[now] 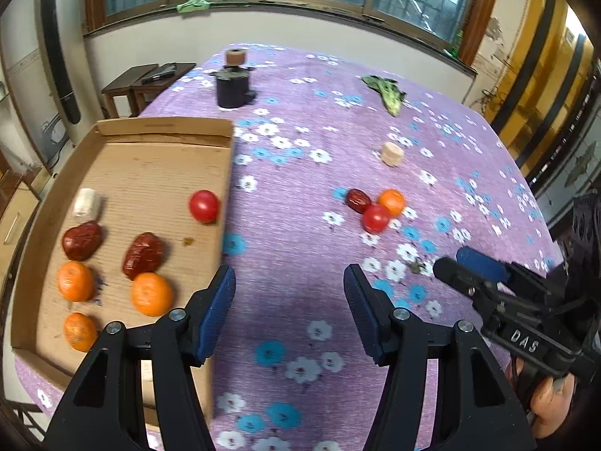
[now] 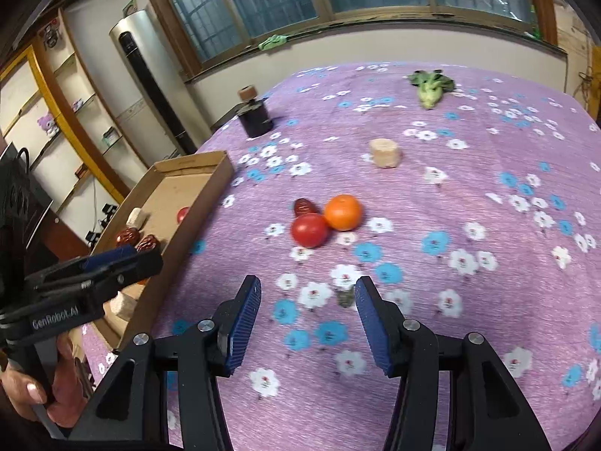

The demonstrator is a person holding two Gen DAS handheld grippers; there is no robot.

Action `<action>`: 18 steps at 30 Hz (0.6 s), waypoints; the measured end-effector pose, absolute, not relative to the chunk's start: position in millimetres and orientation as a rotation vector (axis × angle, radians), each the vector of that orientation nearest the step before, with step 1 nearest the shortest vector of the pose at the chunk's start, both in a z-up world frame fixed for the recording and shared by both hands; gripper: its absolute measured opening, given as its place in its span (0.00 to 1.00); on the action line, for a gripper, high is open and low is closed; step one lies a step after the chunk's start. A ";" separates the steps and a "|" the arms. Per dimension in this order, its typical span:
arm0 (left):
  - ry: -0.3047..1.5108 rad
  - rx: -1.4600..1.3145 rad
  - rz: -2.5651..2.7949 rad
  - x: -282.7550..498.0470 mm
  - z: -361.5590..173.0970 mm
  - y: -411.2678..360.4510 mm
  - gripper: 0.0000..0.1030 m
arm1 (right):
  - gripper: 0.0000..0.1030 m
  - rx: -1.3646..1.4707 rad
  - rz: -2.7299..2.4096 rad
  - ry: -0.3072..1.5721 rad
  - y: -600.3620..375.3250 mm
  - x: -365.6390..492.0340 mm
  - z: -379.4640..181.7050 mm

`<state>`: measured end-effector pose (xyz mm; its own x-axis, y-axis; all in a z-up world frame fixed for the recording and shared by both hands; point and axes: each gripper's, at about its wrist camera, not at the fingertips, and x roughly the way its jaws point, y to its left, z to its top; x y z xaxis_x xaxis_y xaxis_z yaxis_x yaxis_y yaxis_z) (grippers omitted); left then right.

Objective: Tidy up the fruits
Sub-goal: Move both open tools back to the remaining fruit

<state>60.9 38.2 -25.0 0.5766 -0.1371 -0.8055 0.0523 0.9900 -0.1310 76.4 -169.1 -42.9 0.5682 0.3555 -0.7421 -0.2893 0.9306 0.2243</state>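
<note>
Two sets of tongs hang partly open and empty over the purple floral cloth: the left gripper (image 1: 289,293) beside the cardboard tray (image 1: 225,173), the right gripper (image 2: 308,308) facing three loose fruits. The tomato (image 2: 310,230), orange (image 2: 343,212) and red date (image 2: 304,206) touch one another. All look light; the tomato likely bruises and rolls, so pinch it gently across its middle.

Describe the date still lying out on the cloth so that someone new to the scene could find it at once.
Start at the purple flowered cloth, right of the cardboard tray. Near its middle three fruits lie touching in a cluster. The date is the small, dark red, wrinkled one at the back left, behind the smooth tomato and beside the orange.
</note>
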 end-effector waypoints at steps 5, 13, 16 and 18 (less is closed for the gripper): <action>0.976 -0.074 -0.151 63.7 -33.8 18.4 0.57 | 0.52 0.098 0.348 0.880 -186.4 77.5 -41.9; 0.991 -0.061 -0.230 75.5 -43.1 -5.2 0.57 | 0.52 0.097 0.328 0.883 -201.9 92.9 -45.3; 1.000 -0.051 -0.247 83.3 -47.1 -13.7 0.57 | 0.52 0.091 0.323 0.884 -205.6 102.5 -45.7; 1.005 -0.048 -0.255 89.0 -49.8 -17.7 0.57 | 0.52 0.085 0.319 0.886 -206.9 110.2 -45.9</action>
